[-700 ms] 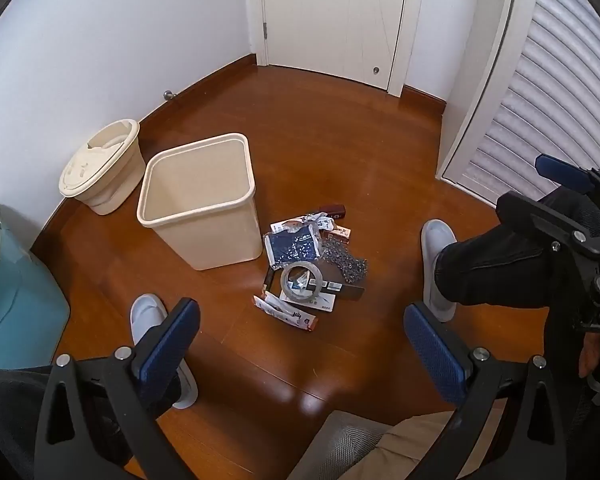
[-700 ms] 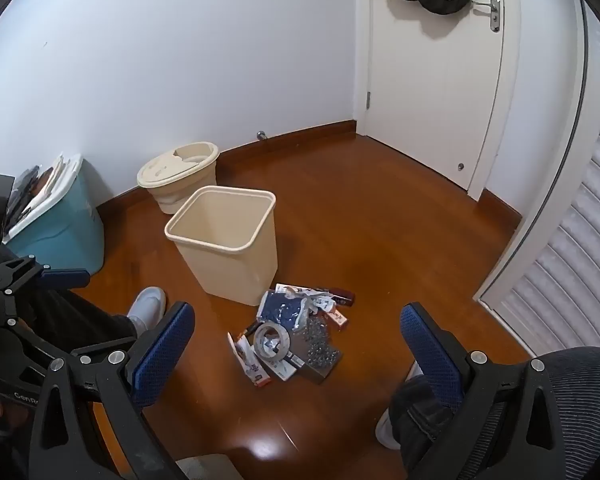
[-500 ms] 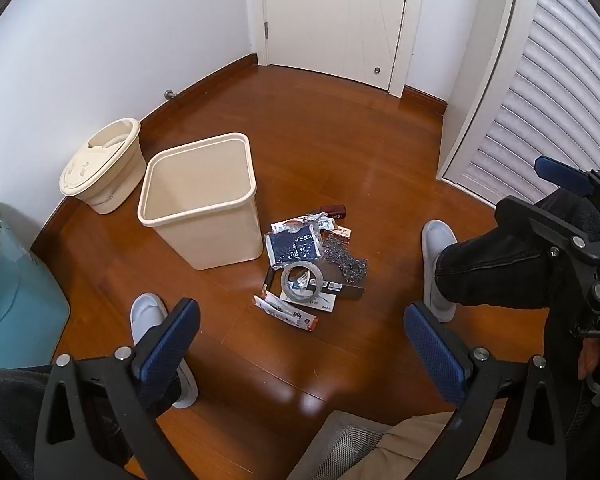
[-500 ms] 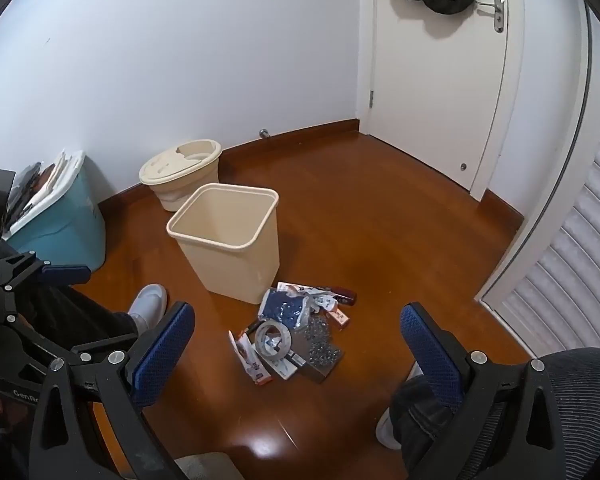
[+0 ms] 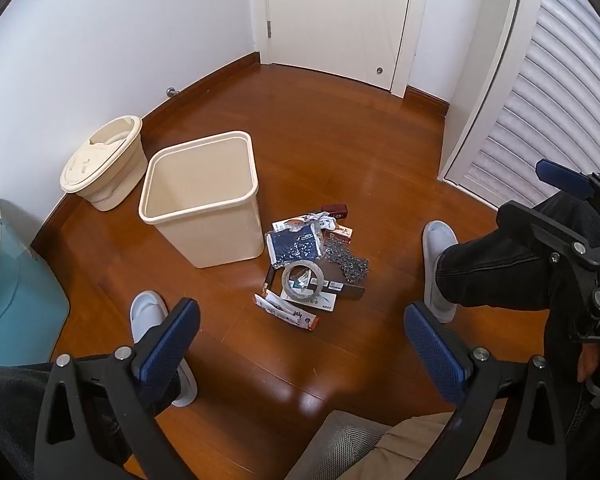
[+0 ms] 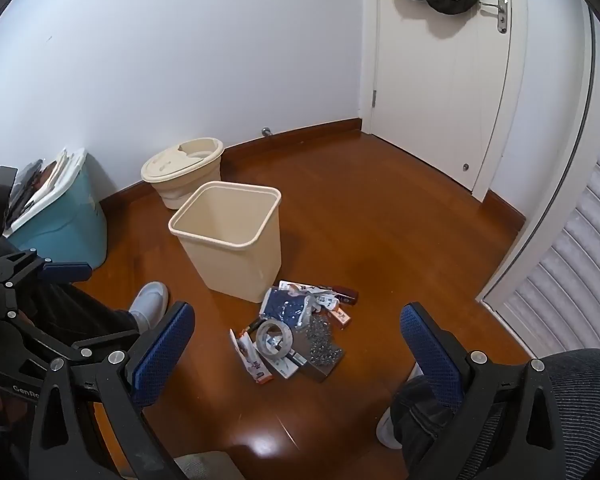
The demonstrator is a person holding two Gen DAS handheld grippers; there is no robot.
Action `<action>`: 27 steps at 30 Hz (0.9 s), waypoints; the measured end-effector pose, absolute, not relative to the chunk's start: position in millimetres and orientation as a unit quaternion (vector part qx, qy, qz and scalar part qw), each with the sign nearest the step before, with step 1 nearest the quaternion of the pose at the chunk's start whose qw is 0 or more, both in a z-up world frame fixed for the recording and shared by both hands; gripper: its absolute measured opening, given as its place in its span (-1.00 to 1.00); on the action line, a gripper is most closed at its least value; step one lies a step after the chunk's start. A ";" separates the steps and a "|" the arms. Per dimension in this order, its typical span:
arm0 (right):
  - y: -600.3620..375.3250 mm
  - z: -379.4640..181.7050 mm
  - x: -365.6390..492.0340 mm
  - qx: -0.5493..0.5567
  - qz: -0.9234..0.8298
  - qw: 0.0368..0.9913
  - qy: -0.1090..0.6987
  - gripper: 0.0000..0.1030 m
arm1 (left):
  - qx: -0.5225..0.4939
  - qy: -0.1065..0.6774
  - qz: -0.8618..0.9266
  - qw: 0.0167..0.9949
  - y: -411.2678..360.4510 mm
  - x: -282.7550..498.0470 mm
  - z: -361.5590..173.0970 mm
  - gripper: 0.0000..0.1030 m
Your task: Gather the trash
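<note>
A pile of trash (image 5: 312, 264) (image 6: 298, 334) lies on the wooden floor: a roll of tape (image 5: 302, 280) (image 6: 275, 337), a dark blue packet (image 5: 296, 244), wrappers and a grey glittery piece (image 5: 350, 262). Just left of it stands an empty cream square bin (image 5: 202, 204) (image 6: 230, 238). My left gripper (image 5: 300, 334) is open, held well above and short of the pile with nothing between its fingers. My right gripper (image 6: 298, 340) is open too, likewise high over the floor and empty.
A round cream lidded bucket (image 5: 104, 164) (image 6: 184, 170) stands by the wall. A teal box (image 5: 16, 296) (image 6: 62, 220) sits at the left. The person's white slippers (image 5: 440, 268) (image 5: 156, 332) flank the pile. A white door (image 6: 440, 92) and slatted panel (image 5: 556, 92) close the room.
Both views have shifted only slightly; the right wrist view has tilted a little so the floor objects sit marginally lower. Nothing on the floor has moved.
</note>
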State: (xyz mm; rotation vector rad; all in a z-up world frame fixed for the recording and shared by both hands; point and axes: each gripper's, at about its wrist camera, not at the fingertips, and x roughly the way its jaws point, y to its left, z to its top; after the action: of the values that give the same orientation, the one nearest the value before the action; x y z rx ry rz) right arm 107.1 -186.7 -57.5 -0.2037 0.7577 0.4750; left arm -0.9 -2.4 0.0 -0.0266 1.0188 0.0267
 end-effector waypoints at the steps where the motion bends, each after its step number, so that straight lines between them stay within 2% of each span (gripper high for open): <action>1: -186.6 -57.6 107.0 -0.098 0.229 0.897 0.366 1.00 | -0.012 0.488 0.013 0.873 -3.0 -1.1 0.2 1.00; 27: -185.6 -60.3 105.8 -0.100 0.229 0.896 0.366 1.00 | -0.020 0.488 0.018 0.873 6.9 -0.8 -2.1 1.00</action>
State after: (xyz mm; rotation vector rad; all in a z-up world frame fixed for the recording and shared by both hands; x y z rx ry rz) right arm 105.8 -185.6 -60.3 -0.2072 0.7593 0.4746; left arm -0.8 6.9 -2.1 -0.0422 1.0192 0.0371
